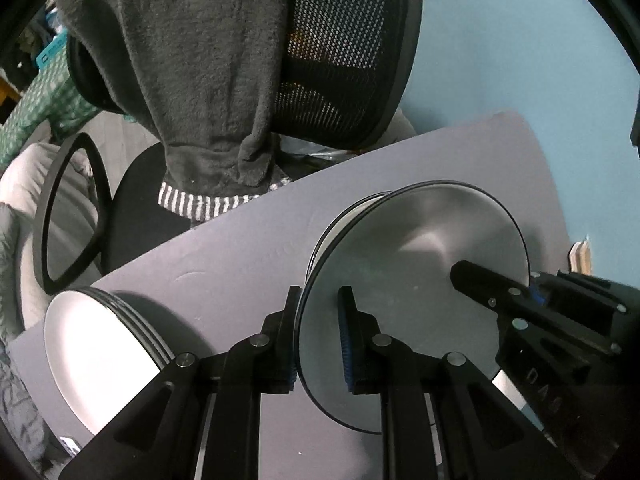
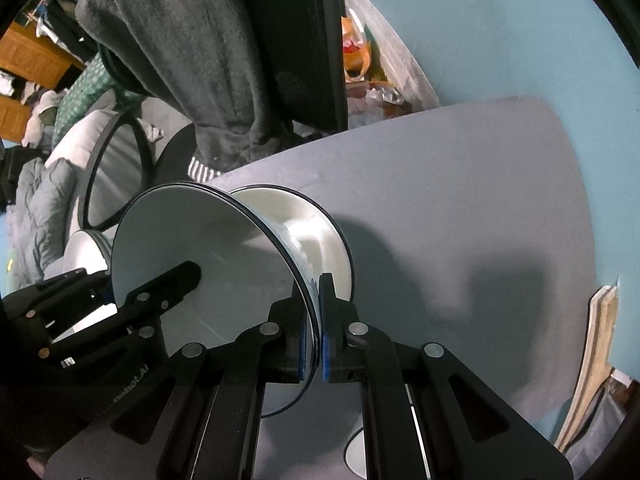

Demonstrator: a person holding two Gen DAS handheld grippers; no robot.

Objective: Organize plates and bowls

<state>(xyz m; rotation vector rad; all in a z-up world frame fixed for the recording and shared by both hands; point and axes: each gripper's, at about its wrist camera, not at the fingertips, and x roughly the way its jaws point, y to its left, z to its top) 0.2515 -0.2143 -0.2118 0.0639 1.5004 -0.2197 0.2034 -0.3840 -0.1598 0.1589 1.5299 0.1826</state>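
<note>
A grey plate with a dark rim [image 1: 400,264] hangs between both grippers, above the table. My left gripper [image 1: 320,340] is shut on its left rim, one pad outside the rim and the other over the plate's face. My right gripper [image 2: 316,320] is shut tight on the opposite rim [image 2: 308,280]. Each gripper shows in the other's view: the right gripper [image 1: 472,280] and the left gripper [image 2: 188,276]. A white bowl [image 2: 308,232] sits right under the plate, and whether they touch I cannot tell. A stack of white plates [image 1: 100,340] stands at the table's left.
The grey-lavender table top [image 1: 240,248] stretches to the right [image 2: 460,200]. Behind it stands a black mesh chair [image 1: 340,60] with a grey garment [image 1: 192,80] draped over it. Flat boards [image 2: 592,360] lean at the table's right edge.
</note>
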